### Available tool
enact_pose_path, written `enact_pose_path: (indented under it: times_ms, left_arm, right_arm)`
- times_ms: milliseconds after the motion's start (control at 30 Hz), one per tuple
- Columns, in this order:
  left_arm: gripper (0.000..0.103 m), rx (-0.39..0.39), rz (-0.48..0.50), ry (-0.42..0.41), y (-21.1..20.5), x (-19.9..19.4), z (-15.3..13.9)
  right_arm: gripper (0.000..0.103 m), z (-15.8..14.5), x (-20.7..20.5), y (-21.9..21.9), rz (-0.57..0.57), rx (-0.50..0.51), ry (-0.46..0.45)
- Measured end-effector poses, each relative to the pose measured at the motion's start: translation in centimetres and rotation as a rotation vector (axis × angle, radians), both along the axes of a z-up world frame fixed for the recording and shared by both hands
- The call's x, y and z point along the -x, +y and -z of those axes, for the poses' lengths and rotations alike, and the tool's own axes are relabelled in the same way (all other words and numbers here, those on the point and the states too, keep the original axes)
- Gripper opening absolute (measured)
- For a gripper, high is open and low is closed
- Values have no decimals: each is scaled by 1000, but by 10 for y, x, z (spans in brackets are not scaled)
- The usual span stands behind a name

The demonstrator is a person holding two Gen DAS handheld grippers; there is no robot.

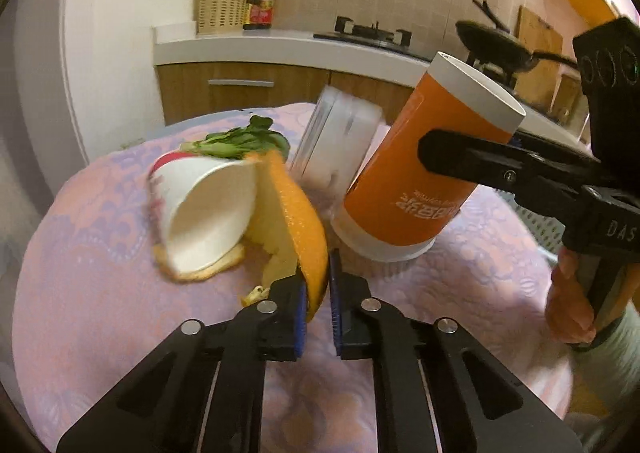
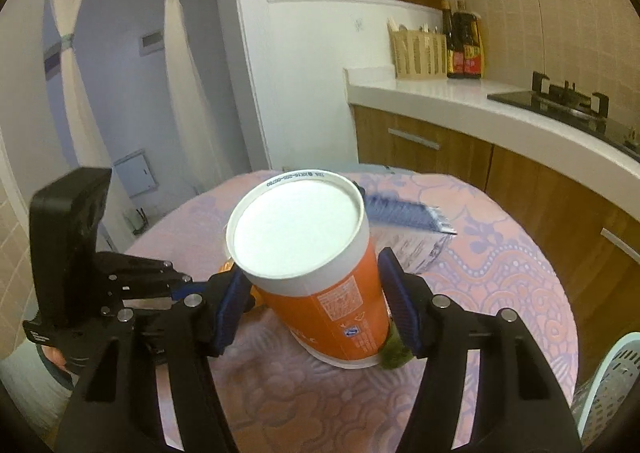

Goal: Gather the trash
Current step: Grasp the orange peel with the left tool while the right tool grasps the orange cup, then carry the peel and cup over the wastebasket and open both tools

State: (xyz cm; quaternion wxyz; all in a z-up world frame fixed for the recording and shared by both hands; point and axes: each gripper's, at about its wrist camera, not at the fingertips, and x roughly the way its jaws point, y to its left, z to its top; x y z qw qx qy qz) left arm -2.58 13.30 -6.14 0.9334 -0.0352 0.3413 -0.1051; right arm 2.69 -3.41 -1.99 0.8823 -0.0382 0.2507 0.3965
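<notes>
My left gripper (image 1: 318,305) is shut on an orange peel (image 1: 298,225) and holds its lower end just above the pink tablecloth (image 1: 100,293). A tipped white paper cup (image 1: 204,209) lies against the peel, with green vegetable scraps (image 1: 244,141) behind it. My right gripper (image 2: 316,301) is shut on a tall orange paper cup (image 2: 324,285) and holds it upside down and tilted; the same cup shows in the left wrist view (image 1: 420,169). A clear plastic container (image 1: 340,137) lies behind it.
A blue-patterned flat wrapper (image 2: 404,213) lies at the far side of the round table. A pale perforated basket (image 2: 612,381) stands at the right. The kitchen counter (image 2: 460,97) with a woven basket, sauce bottles and a stove runs behind.
</notes>
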Motion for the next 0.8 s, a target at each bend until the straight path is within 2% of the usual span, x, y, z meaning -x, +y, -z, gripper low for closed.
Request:
enact_pose_path:
  times_ms: [367,533,700,800]
  left_arm:
    - [4,156,111,-19,-12,29,-14]
    - [4,171,169,-55,-26,42,-24]
    - [4,281,243,-127,-28,50,-43]
    - [5,282,250,-160,-31,51,-54]
  right_arm:
    - [59,-24,24,-26,4,-55,-3]
    - [59,-36,30,-46,33,-85,-23]
    - [59,-43,33,-64,59,-105,-34]
    - [59,-44,35,-75,83,-104,-43]
